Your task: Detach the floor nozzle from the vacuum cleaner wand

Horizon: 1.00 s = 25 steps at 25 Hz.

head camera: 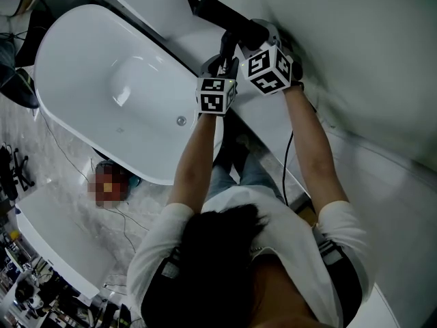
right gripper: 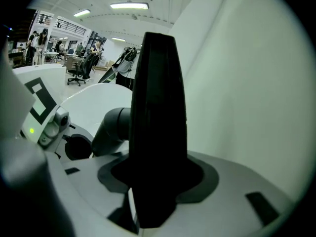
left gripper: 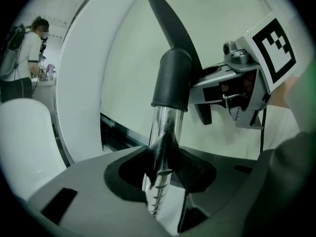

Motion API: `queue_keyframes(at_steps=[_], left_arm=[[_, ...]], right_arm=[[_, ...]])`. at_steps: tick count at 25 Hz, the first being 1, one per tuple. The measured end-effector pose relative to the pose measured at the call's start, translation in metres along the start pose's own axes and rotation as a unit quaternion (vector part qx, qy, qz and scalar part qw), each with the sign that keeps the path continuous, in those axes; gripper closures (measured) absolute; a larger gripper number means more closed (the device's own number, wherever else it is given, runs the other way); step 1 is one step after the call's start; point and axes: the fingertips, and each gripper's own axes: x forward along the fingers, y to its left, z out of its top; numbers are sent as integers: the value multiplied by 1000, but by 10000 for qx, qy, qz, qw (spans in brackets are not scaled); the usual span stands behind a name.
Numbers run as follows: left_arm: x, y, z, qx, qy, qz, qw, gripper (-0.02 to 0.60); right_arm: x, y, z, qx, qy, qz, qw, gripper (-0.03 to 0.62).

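Observation:
The black floor nozzle [head camera: 222,14] lies tilted over the white ledge near the pale wall. In the right gripper view its flat dark body [right gripper: 158,117] stands upright between the jaws, and my right gripper [right gripper: 155,191] is shut on it. A grey-black collar [left gripper: 173,78] joins the nozzle [left gripper: 170,21] to the chrome wand tube [left gripper: 165,132]. My left gripper [left gripper: 160,181] is shut on that tube just below the collar. In the head view both grippers sit side by side, the left [head camera: 222,63] nearer the tub and the right [head camera: 249,43] nearer the wall.
A white bathtub [head camera: 75,53] fills the left of the head view, with a white ledge [head camera: 273,125] and a pale wall [head camera: 369,53] to the right. Cables trail over the marble floor [head camera: 68,162]. A person [left gripper: 24,58] stands far off, and office chairs [right gripper: 76,70] are in the background.

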Motion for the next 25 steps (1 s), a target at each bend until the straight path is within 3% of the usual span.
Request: queue_keyframes(at_steps=[7,11,17,19,22,25], left_arm=[[0,0,1,-95,-71,-66,9999,431],[0,0,0,-2,-95,-107,9999,431],[-1,-7,-2,10,-253,-260,9993,430],[-1,-3,-2,-107,-278,-213,9993,430],[-4,5,0,-284,-282,-267,9988,425],[-5,7,-4,-277,-258,-251,9990,425]], right_arm=[[-3,-2,-1,54,86,-91,9999,367],[0,-1,-3,235,175,150,9995,365],[-3,2,-7,-12,325,435,9985,365],[-8,-13,4,289,100,271,9992,368],[-41,-85,49,1629,-765,-125,9836,370],[-75,-123,86,1386,-1086,-420,9835,370]])
